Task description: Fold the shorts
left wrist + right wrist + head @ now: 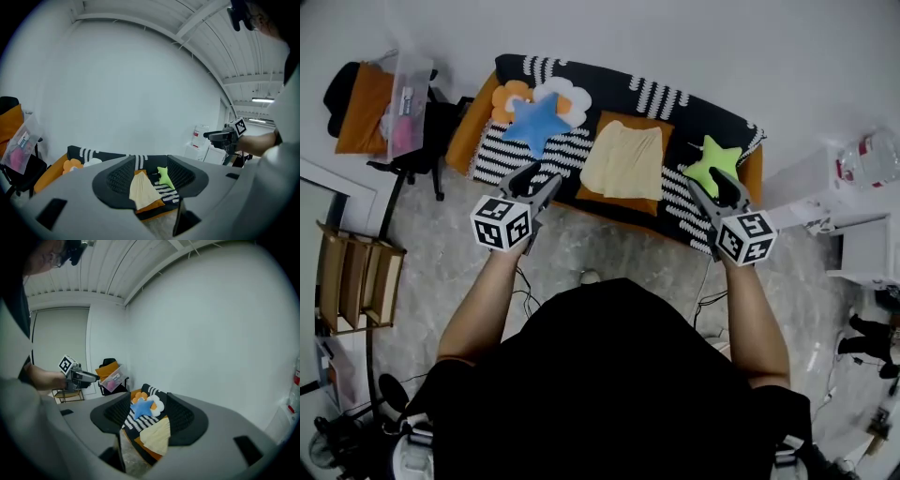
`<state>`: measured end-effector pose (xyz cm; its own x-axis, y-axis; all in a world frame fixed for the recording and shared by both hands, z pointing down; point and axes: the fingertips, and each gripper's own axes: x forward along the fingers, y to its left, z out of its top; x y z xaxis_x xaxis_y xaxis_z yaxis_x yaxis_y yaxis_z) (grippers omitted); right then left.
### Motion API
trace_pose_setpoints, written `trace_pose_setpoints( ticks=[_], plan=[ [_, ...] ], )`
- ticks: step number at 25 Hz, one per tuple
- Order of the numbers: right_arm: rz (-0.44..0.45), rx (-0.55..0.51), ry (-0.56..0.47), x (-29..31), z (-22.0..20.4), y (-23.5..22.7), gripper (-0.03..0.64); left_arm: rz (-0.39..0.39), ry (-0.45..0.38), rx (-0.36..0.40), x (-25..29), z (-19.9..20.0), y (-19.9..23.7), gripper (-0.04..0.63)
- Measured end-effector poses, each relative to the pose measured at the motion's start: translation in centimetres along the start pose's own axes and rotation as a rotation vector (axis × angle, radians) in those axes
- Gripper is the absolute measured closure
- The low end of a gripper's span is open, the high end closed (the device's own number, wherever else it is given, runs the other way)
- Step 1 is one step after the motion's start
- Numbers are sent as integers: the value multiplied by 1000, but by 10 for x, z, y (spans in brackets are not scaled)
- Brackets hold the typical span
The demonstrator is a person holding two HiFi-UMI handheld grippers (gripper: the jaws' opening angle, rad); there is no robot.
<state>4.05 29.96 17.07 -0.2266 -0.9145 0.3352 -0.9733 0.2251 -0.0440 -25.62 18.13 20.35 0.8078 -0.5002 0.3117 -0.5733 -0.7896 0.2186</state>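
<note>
The left hand-held gripper [536,180] and the right hand-held gripper [711,183] both have their jaws wide apart. Nothing is between either pair; each gripper view shows only the distant sofa through the gap.

The shorts [623,161], pale yellow, lie flat on an orange cushion [627,119] in the middle of the sofa [472,120], which is draped in a black-and-white blanket [675,98]. They lie ahead of and below both hand-held grippers, well apart from them. In the head view they sit in the space between the two, so neither hand looks clearly nearer. Their long axis runs from the sofa's back toward its front edge, narrower at the far end and wider at the near one. I judge that each hand will have to reach forward, down and inward to take a side.

By count there are:
- one pair of shorts
- one orange cushion under them
- two star cushions, a blue one [534,122] to the left of the shorts and a green one [712,161] to the right
- one orange-and-white flower-shaped cushion [570,97] behind the blue star
</note>
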Motion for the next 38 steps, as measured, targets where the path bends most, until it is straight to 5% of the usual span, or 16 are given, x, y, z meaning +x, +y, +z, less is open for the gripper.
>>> trace_pose_setpoints(
  ticks=[21,38],
  plan=[
    [-5,1,-15,71,11,-47,364,21,-8,15,47,27,47,354],
    [181,-70,44,183,17,-208,362,217,32,-55,162,39,62,354]
  ],
)
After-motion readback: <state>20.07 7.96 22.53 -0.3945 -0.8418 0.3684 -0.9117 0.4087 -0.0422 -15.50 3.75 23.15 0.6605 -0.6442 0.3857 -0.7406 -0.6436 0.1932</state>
